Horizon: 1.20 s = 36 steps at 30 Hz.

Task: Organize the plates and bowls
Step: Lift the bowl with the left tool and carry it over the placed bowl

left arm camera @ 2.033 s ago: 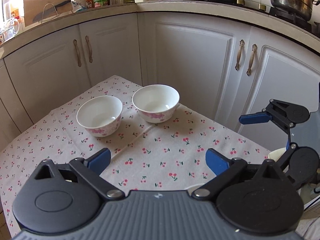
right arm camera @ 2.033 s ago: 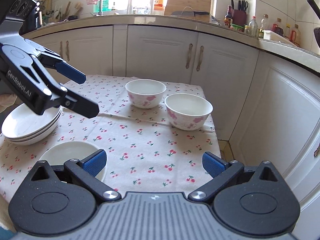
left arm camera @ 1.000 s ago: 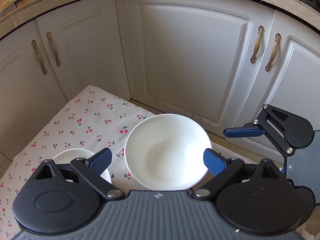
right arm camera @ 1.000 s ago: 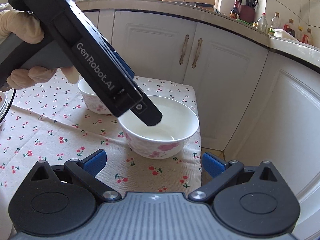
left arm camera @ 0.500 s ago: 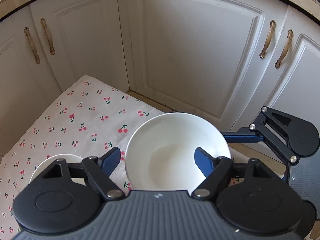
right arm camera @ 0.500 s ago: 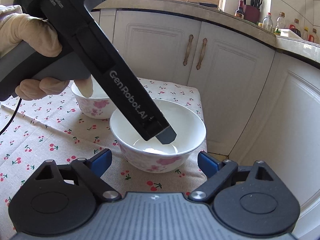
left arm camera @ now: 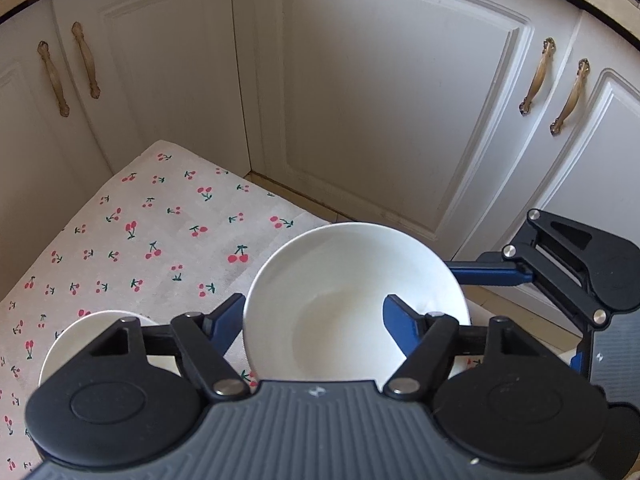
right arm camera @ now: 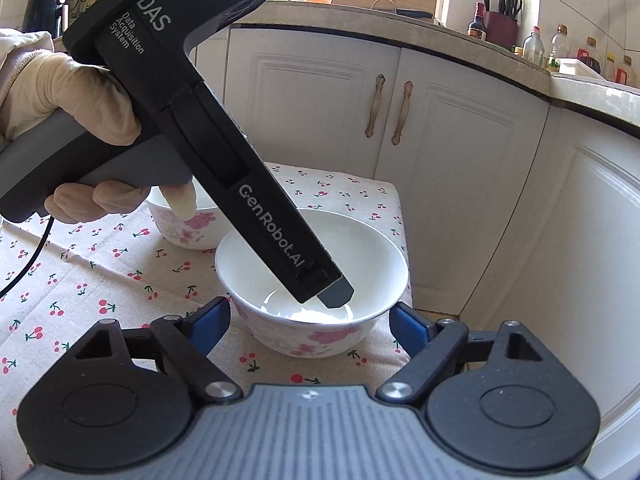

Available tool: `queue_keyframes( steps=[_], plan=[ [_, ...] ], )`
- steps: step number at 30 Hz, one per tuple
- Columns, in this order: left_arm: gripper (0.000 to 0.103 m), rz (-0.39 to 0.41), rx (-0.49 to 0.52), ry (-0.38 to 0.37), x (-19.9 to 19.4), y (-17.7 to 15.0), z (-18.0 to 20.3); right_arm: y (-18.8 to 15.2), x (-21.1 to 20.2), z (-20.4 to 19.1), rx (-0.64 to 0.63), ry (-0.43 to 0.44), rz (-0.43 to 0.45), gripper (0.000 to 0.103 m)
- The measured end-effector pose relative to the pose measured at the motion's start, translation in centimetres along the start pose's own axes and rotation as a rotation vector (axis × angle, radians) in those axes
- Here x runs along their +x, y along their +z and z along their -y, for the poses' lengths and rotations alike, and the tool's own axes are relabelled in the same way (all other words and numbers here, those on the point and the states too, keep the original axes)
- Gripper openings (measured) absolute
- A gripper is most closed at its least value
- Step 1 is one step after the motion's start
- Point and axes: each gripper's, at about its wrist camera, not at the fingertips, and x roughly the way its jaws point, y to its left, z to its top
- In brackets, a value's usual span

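Note:
A white bowl with pink flowers (right arm camera: 316, 280) stands near the table's right corner; from above it shows in the left wrist view (left arm camera: 352, 300). My left gripper (left arm camera: 314, 322) straddles the bowl's near wall, one finger outside it and one inside, closing on the wall. In the right wrist view its inner fingertip (right arm camera: 336, 294) reaches into the bowl. My right gripper (right arm camera: 310, 324) is open, its fingers either side of the same bowl, not touching. A second flowered bowl (right arm camera: 184, 228) stands behind, partly hidden by the left hand; its rim shows in the left wrist view (left arm camera: 96, 336).
The table has a cherry-print cloth (right arm camera: 100, 280), whose edge (right arm camera: 402, 240) lies just past the bowl. White cabinet doors (left arm camera: 380, 100) stand close behind. The counter (right arm camera: 440, 28) carries bottles and a knife block.
My left gripper came down over the near bowl and narrowed on its wall. My right gripper moved closer to that bowl, and its fingers now flank it.

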Motion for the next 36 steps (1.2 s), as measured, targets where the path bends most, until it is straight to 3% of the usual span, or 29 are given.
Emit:
queue_keyframes(
  steps=[3,19,36],
  plan=[
    [0.069,-0.006,0.005,-0.004,0.1,0.0,0.0,0.0,0.0,-0.1,0.002,-0.005,-0.001,0.089],
    [0.069,-0.017,0.004,-0.001,-0.9,-0.6,0.7,0.2,-0.8,-0.7,0.004,-0.001,-0.023,0.088],
    [0.069,0.003,-0.012,-0.016,-7.0,-4.5,4.5,0.3,-7.6,-4.4,-0.018,0.028,-0.053,0.088]
  ],
)
